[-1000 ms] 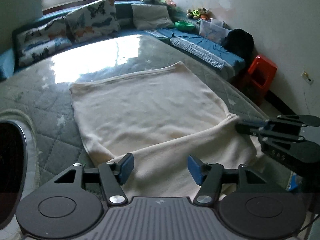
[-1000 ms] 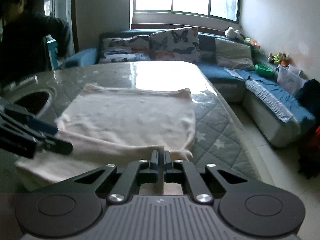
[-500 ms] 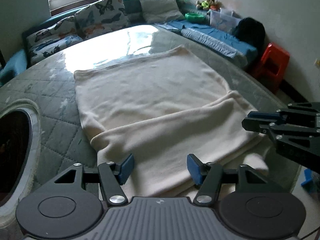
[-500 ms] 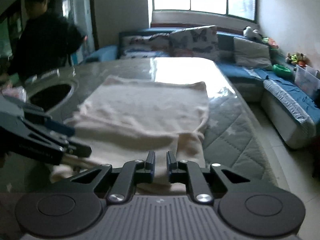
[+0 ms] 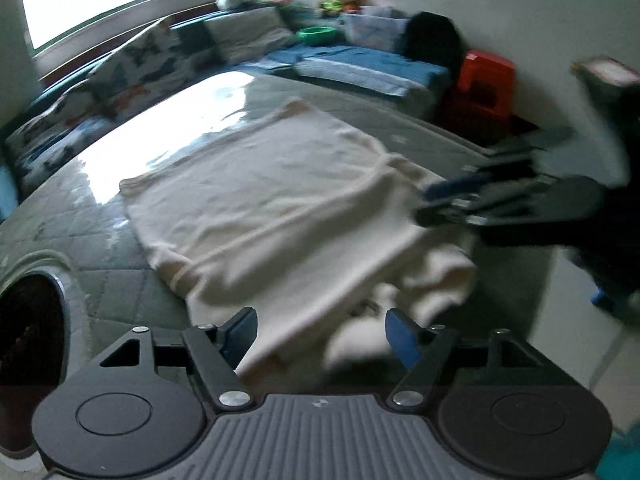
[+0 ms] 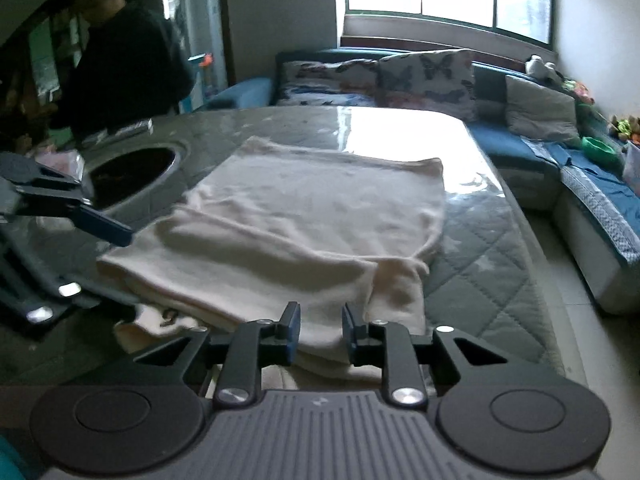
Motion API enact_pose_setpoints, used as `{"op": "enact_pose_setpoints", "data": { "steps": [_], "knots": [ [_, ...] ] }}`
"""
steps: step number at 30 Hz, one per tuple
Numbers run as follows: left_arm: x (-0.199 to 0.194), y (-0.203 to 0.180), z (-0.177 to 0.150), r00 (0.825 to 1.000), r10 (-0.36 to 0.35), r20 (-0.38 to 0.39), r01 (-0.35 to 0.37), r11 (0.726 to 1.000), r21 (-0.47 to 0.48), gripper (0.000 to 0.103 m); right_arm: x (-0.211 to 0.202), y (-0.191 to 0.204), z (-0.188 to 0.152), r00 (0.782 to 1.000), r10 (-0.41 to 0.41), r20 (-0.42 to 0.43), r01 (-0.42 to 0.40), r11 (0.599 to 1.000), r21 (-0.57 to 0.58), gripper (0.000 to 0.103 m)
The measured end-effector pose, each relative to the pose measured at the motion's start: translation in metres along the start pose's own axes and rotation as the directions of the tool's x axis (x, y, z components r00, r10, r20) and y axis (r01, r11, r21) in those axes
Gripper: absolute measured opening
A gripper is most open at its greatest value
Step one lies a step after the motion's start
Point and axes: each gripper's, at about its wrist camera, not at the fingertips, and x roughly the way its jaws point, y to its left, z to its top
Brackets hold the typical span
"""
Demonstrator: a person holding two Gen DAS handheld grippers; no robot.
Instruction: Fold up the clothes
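Cream garment (image 6: pixel 312 216) folded, both tools spread; only right view shows bystander (image 6: pixel 120 60).

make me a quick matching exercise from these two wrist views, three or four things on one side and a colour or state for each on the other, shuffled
Things:
1. cream garment
2. left gripper
3. stool
4. bowl on the sofa

Colour or state:
A. green
B. open, fingers apart
C. red
D. partly folded, lying on the quilted table

Pairs: 1-D, 2-B, 3-C, 4-A
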Motion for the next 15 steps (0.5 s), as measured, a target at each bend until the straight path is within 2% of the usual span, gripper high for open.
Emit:
{"op": "enact_pose_setpoints", "data": {
  "steps": [5,9,11,13,14,15],
  "knots": [
    [-0.001,-0.022,-0.013,1.0,-0.026,0.005,0.025,0.991,0.128,0.076,0.0,0.0,-0.001,1.0,0.003,-0.012,-0.003,1.0,-0.014,0.024],
    [0.011,-0.028,-0.015,1.0,-0.008,0.022,0.004,0.983,0.183,0.075,-0.013,0.001,0.0,1.0,-0.004,-0.007,0.004,0.999,-0.043,0.025],
    [0.016,-0.029,-0.015,1.0,-0.006,0.027,0.001,0.98,0.199,0.069,-0.02,0.002,-0.001,1.0,-0.009,-0.01,0.008,0.998,-0.061,0.031],
    [0.02,-0.029,-0.015,0.999,-0.009,0.03,0.003,0.977,0.213,0.056,-0.026,0.004,-0.002,1.0,-0.016,-0.013,0.015,0.996,-0.09,0.036],
    [0.022,-0.029,-0.016,0.999,-0.013,0.031,0.006,0.977,0.215,0.053,-0.03,0.006,-0.003,1.0,-0.021,-0.015,0.019,0.994,-0.109,0.036],
    [0.024,-0.028,-0.016,0.999,-0.017,0.034,0.009,0.976,0.217,0.046,-0.033,0.007,-0.004,1.0,-0.026,-0.016,0.024,0.992,-0.127,0.037]
  ]
}}
